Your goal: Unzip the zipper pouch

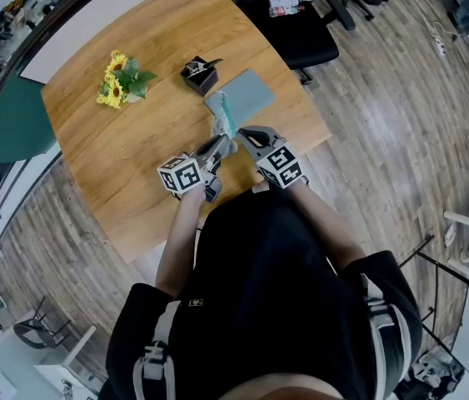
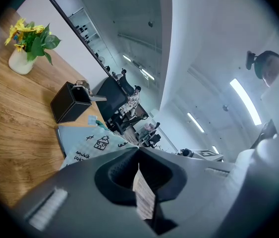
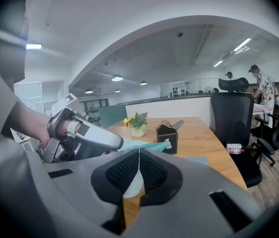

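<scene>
The grey-blue zipper pouch (image 1: 246,97) lies on the wooden table (image 1: 134,157), and its teal near end (image 1: 226,122) is lifted toward me. My left gripper (image 1: 227,147) is shut on a white ribbed strip (image 2: 143,194) at that end. The pouch's printed side (image 2: 90,146) shows just beyond the left gripper (image 2: 139,150). My right gripper (image 1: 243,133) sits close beside the left one, shut on a pale bit of the pouch (image 3: 134,181). From the right gripper (image 3: 139,152), the left gripper (image 3: 85,136) and the pouch's teal edge (image 3: 145,144) show ahead. Which gripper holds the zipper pull I cannot tell.
A black box (image 1: 200,75) stands just beyond the pouch. A white vase of yellow flowers (image 1: 121,80) is at the far left of the table. A black office chair (image 1: 294,25) stands behind the table's far right edge. The table's near edge is right below the grippers.
</scene>
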`<action>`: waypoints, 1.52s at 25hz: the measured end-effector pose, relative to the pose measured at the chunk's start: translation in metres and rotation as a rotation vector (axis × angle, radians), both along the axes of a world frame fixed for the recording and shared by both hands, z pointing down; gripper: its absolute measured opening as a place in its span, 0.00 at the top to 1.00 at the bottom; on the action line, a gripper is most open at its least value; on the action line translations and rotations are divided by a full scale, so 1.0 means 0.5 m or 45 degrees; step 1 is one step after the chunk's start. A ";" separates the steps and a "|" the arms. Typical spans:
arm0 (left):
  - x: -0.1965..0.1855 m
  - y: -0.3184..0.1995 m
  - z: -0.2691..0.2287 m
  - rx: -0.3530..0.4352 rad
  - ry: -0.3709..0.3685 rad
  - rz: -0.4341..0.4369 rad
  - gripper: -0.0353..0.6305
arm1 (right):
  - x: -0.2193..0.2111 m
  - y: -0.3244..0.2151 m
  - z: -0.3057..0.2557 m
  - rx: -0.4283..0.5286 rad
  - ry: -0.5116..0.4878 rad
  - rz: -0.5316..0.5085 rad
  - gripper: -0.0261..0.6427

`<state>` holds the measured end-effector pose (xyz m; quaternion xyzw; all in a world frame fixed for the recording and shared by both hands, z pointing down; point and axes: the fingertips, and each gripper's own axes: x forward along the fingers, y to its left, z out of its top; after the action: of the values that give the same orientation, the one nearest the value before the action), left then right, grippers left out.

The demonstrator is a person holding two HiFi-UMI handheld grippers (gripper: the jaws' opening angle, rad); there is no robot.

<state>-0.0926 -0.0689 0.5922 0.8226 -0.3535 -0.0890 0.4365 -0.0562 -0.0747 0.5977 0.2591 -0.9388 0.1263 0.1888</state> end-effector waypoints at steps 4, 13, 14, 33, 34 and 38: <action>0.005 0.005 -0.002 0.004 -0.002 0.018 0.94 | 0.008 -0.007 0.000 -0.025 -0.020 0.044 0.95; 0.004 0.010 0.000 0.001 -0.004 0.018 0.94 | 0.021 -0.017 -0.001 -0.035 -0.039 0.071 0.95; 0.005 0.010 -0.001 0.002 -0.004 0.020 0.94 | 0.022 -0.017 0.001 -0.043 -0.042 0.076 0.95; 0.023 0.020 -0.007 0.004 0.011 0.051 0.94 | 0.041 -0.026 0.010 -0.069 -0.037 0.145 0.95; 0.023 0.020 -0.007 0.004 0.011 0.052 0.94 | 0.042 -0.027 0.011 -0.066 -0.037 0.145 0.95; 0.027 0.024 -0.009 0.003 0.021 0.059 0.94 | 0.048 -0.029 0.016 -0.072 -0.030 0.154 0.95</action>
<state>-0.0792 -0.0571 0.5877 0.8304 -0.3304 -0.0861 0.4403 -0.0323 -0.0891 0.6057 0.3085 -0.9196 0.1669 0.1771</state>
